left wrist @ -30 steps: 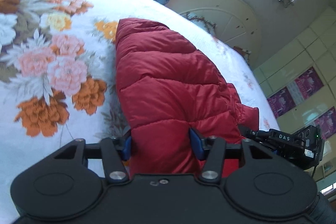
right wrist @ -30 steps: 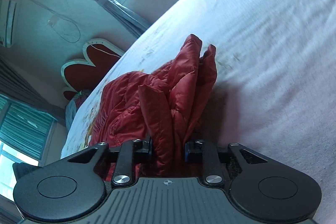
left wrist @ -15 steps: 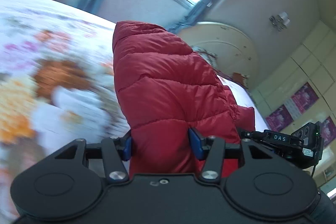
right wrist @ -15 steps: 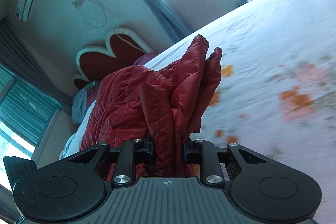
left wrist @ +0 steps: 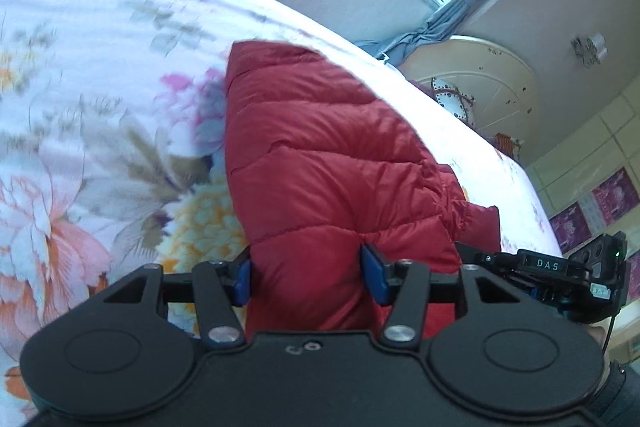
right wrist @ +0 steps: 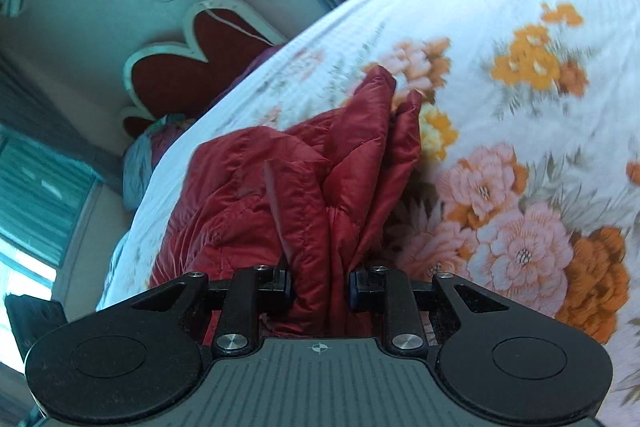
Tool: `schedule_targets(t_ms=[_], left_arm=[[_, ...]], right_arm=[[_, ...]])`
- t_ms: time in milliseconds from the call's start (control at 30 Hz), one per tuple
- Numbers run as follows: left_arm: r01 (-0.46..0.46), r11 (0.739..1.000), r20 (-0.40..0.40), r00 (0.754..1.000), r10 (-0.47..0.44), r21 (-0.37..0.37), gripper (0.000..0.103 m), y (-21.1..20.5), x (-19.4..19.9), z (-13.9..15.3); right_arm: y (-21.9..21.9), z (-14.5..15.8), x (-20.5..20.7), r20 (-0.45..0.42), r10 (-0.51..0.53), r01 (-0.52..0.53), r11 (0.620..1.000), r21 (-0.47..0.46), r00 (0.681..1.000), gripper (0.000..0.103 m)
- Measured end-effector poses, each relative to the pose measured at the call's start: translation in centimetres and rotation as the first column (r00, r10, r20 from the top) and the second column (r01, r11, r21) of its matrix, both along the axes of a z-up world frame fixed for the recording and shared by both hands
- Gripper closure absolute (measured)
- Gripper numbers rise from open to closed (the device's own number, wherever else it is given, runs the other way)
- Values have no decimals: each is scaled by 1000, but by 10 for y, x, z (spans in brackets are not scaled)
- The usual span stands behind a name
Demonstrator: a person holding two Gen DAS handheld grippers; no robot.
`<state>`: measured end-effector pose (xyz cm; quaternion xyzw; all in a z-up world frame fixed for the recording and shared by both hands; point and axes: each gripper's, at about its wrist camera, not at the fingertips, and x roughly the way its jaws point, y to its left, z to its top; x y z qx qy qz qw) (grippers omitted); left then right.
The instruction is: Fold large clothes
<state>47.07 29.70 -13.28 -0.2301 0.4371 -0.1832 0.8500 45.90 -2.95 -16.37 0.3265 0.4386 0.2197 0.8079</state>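
floral bedspread (left wrist: 92, 131) blurred, red jacket (right wrist: 280, 195) hem hidden behind gripper

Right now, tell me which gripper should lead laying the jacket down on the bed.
Left, probably. The left gripper clamps a broad, smooth panel of the jacket that would lie flat on the bed; the right gripper pinches a bunched wad of folds.

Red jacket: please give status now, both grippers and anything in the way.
Left gripper and right gripper: jaws both clamped on red jacket. Jacket bunched, above flowered bedsheet. Nothing in the way seen.
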Motion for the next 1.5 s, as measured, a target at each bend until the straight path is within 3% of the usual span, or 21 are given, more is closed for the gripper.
schedule_targets(t_ms=[167, 233, 300, 333, 433, 500, 600, 700, 767, 933, 967, 1067, 1200, 1300, 1367, 1500], left_arm=[[-2, 1000, 5, 1000, 2, -17, 42, 3, 2, -12], [-8, 1000, 2, 1000, 8, -10, 29, 6, 0, -12], [-25, 1000, 18, 1000, 25, 16, 27, 14, -5, -4], [-25, 999, 40, 999, 24, 25, 28, 23, -12, 2], [-10, 998, 111, 994, 3, 58, 40, 34, -35, 20], [16, 995, 104, 994, -26, 96, 42, 36, -49, 22], [51, 996, 69, 996, -56, 72, 45, 35, -67, 15], [47, 999, 44, 998, -48, 18, 45, 32, -75, 4], [55, 998, 27, 998, -55, -25, 44, 24, -75, -2], [55, 997, 36, 998, -57, 52, 44, 9, -71, 1], [39, 997, 42, 998, -41, 63, 45, 12, -72, 6], [-9, 988, 157, 988, -16, 154, 46, 16, -68, 33], [20, 986, 226, 972, -57, 164, 46, 5, -27, 50], [71, 973, 211, 970, -118, 217, 46, -19, 5, 48], [101, 949, 185, 970, -161, 297, 51, -37, 20, 39], [137, 920, 154, 966, -206, 368, 48, -48, 26, 22]], right_arm=[[0, -7, 0, -11, -10, 10, 1000, -14, 1000, 79], [1, -7, -1, -7, -11, 11, 1000, -15, 1000, 76], [-1, 2, -6, 5, -43, 43, 998, -51, 999, 57], [-6, 15, -17, 35, -77, 79, 994, -81, 996, 56], [-15, 43, -40, 121, -80, 91, 991, -94, 989, 56], [-7, 63, -54, 183, -11, 37, 989, -141, 983, 67], [15, 77, -74, 218, 99, -54, 978, -203, 971, 75], [36, 71, -85, 213, 197, -134, 951, -278, 957, 80], [46, 54, -81, 171, 205, -135, 927, -349, 964, 80], [47, 31, -71, 126, 155, -104, 933, -345, 980, 80], [47, 36, -72, 138, 155, -98, 932, -348, 978, 80], [44, 61, -73, 235, 152, -54, 925, -376, 960, 80], [43, 78, -44, 296, 104, 35, 903, -429, 949, 80], [47, 69, -14, 270, 80, 57, 884, -464, 960, 80], [49, 57, 1, 226, 75, 47, 871, -489, 971, 80], [40, 24, 12, 136, 52, 19, 881, -473, 989, 80]])
